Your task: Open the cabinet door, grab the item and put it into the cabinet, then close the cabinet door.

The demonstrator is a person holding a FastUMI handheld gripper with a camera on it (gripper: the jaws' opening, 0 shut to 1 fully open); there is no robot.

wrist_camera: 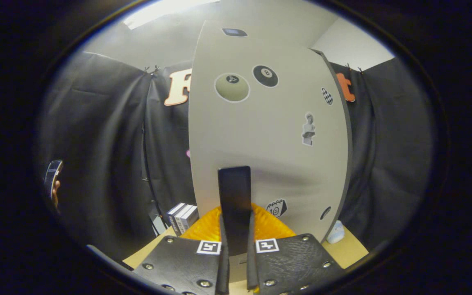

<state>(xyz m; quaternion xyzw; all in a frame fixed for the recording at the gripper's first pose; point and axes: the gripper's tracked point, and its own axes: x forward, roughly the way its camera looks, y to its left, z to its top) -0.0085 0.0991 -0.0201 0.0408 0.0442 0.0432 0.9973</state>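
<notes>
The pale grey cabinet door [260, 139], dotted with stickers, stands upright right in front of me. A dark flat upright handle [234, 190] sticks out from its lower part. My gripper [236, 229] is shut on this handle, one finger pressing on each side of its lower end. A small pale blue and white item [336, 232] sits on the tan tabletop [348, 250], just past the door's right edge and to the right of my fingers. The inside of the cabinet is hidden behind the door.
A few grey and white boxes [183, 217] stand on the table left of the door. A person's hand holding a phone [53, 178] is far to the left. Black cloth walls close in the booth on both sides.
</notes>
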